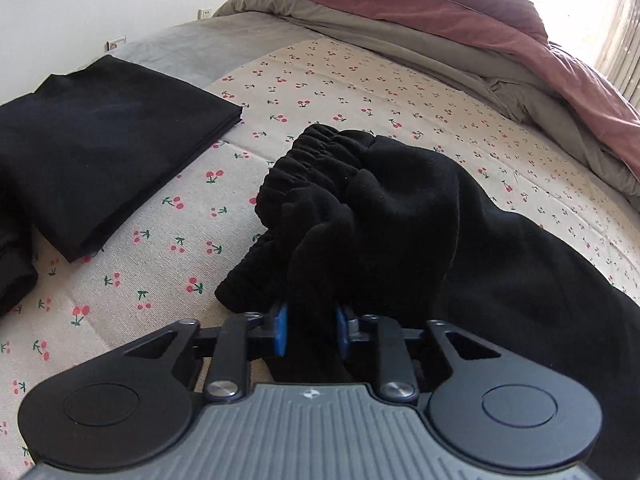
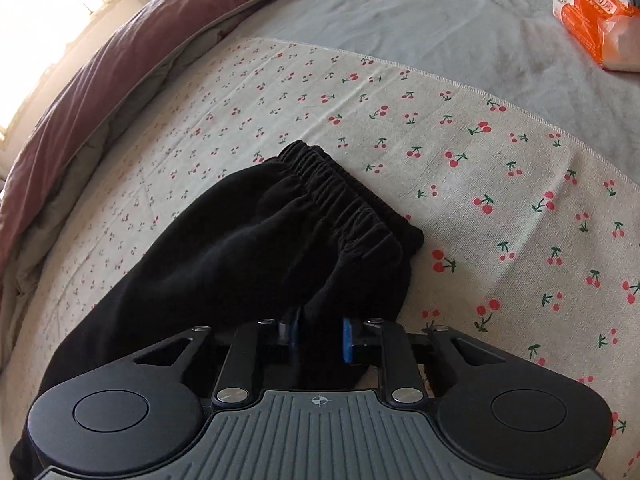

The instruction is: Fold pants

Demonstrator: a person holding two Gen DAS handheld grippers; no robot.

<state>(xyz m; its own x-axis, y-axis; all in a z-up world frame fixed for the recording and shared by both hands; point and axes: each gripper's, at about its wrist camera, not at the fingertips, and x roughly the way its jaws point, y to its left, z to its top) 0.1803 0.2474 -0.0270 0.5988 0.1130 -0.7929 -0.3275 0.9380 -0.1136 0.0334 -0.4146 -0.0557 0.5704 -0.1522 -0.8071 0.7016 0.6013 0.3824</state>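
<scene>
Black pants (image 1: 400,216) with a gathered elastic waistband (image 1: 316,148) lie bunched on the cherry-print cloth (image 1: 168,216). My left gripper (image 1: 311,330) is shut on a fold of the pants fabric between its blue pads (image 1: 281,328). In the right wrist view the same pants (image 2: 248,248) show with the waistband (image 2: 344,196) pointing away. My right gripper (image 2: 320,338) is shut on the pants fabric near the waistband end, blue pads (image 2: 347,340) on either side of the cloth. The pants legs trail back out of view.
A folded black garment (image 1: 100,160) lies at the left on the cloth. A mauve and grey duvet (image 1: 460,24) is heaped at the back, and also shows in the right wrist view (image 2: 120,60). An orange and white packet (image 2: 600,20) rests on the grey sheet (image 2: 420,12).
</scene>
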